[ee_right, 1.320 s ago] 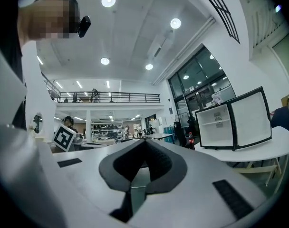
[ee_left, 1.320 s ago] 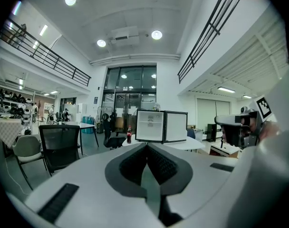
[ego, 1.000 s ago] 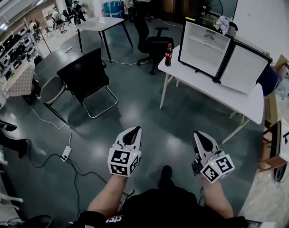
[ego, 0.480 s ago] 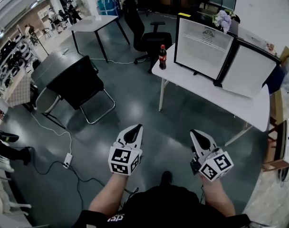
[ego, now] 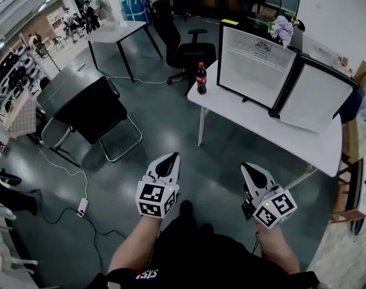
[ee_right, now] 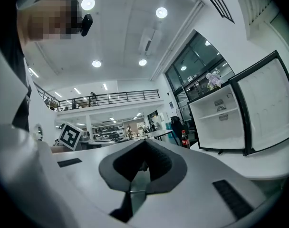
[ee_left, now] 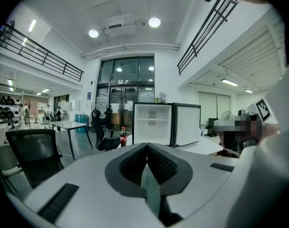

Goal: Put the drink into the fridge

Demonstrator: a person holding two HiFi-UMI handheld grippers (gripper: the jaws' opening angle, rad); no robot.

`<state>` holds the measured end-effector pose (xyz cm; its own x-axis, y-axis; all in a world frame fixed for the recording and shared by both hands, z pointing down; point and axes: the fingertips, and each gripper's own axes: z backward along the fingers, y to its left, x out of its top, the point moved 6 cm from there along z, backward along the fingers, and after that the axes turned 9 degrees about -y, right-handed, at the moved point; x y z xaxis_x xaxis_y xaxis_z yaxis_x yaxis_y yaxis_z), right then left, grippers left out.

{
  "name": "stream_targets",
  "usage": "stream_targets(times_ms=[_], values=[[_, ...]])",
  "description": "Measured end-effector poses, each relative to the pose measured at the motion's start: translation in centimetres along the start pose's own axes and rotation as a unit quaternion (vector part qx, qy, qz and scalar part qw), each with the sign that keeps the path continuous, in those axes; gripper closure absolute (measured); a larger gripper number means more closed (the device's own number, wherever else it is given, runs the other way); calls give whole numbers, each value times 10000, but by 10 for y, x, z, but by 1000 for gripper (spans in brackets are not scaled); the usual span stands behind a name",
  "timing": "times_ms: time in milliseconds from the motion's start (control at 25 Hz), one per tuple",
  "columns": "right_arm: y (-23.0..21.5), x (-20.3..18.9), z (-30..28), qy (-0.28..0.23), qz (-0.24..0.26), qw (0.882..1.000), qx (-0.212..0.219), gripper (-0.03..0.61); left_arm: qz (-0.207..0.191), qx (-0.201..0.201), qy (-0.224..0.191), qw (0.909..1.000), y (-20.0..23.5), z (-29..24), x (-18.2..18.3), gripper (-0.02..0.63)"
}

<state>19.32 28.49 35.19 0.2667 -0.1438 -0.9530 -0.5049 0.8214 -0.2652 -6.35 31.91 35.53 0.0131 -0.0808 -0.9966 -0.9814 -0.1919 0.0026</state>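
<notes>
Both my tools are empty and pressed together: the left gripper (ego: pixel 166 161) shows its dark pads meeting with nothing between them in its own view, and the right gripper (ego: pixel 251 170) shows the same. What I am after, the cola bottle (ego: pixel 201 78), stands well ahead of me on the near left corner of the white table (ego: pixel 291 128), close to the table's edge and well apart from either tool. In the head view it sits up and between my two hands, a shade closer to the line of the left one. The left gripper view bears that out, with the bottle (ee_left: pixel 123 137) just left of where the jaws point, while in the right gripper view it (ee_right: pixel 184 139) lies off to the right of the jaw line. The bottle is upright, its long axis vertical, red cap on top, so I judge a level approach with the jaws spread to either side of its body would suit. The mini fridge (ego: pixel 255 62) stands on the same table just to the bottle's right, its door (ego: pixel 315 95) swung open to the far right and its white inside facing me. So once the bottle is held, the carry should be a short one, rightward into the open compartment.
</notes>
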Motion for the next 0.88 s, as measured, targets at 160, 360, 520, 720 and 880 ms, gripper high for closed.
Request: stream_targets(times_ms=[160,360,520,720,880], values=[[-16,-2,-19,21,30,10000,-15,566,27,-46,-3,10000,12,-25,-7,600],[-31,-10,-60,28,53,10000,-78,566,63,-167,-34,9998,45,-64,-12,600],[-54,-18,-107,20,69,9996,-272,566,91,-382,-39,9992,85,-108,-16,600],[-87,-23,-186,-39,-9,9983,-586,566,108,-660,25,9978,150,-181,-11,600],[-102,-28,-251,18,45,9970,-766,566,53,-939,129,9955,201,-232,-12,600]])
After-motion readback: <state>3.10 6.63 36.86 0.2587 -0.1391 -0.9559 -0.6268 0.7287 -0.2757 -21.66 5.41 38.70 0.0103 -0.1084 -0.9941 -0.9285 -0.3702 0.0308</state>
